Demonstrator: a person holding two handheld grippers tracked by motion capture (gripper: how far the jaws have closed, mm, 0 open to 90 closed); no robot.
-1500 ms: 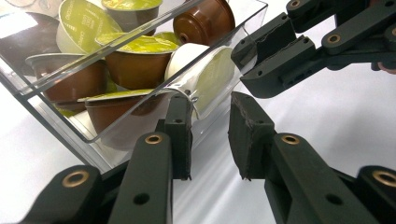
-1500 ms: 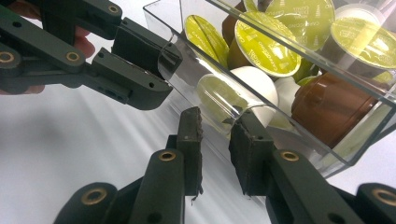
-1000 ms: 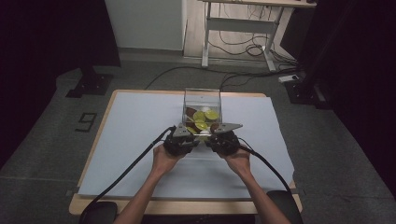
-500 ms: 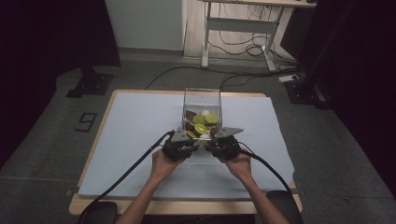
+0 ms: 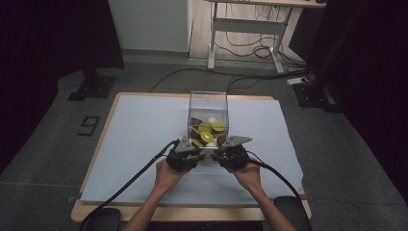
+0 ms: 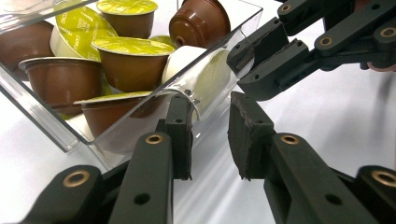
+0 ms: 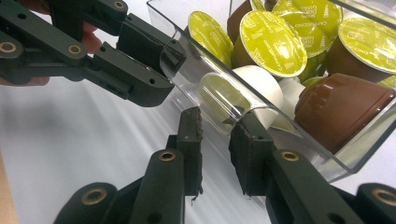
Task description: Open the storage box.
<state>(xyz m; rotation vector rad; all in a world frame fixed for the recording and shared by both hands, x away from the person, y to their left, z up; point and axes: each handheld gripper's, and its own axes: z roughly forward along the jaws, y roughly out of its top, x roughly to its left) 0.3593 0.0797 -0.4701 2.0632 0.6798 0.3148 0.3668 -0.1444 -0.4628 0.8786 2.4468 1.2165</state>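
I have both grippers at the near wall of the clear plastic box (image 5: 208, 103), which sits on the pale sheet (image 5: 134, 130) covering the table. My left gripper (image 6: 210, 119) has its jaws clamped on the box's near corner: one finger (image 6: 180, 133) sits behind the clear wall, the other finger (image 6: 247, 135) outside it, and the rounded corner edge runs between them. My right gripper (image 7: 215, 133) grips the same wall at the neighbouring corner, one finger (image 7: 190, 140) outside on the sheet side, the other finger (image 7: 250, 154) behind the plastic, with the wall pinched between the pads. In each gripper view the other gripper's jaws reach in from the upper side and meet the box rim just beyond my own fingertips.

Just past the fingers, inside the box, lie coffee capsules: brown ones with yellow-green foil lids (image 7: 273, 42) and a white capsule (image 7: 259, 88) pressed against the wall right at the tips. In the high view the box stands just ahead of both hands.
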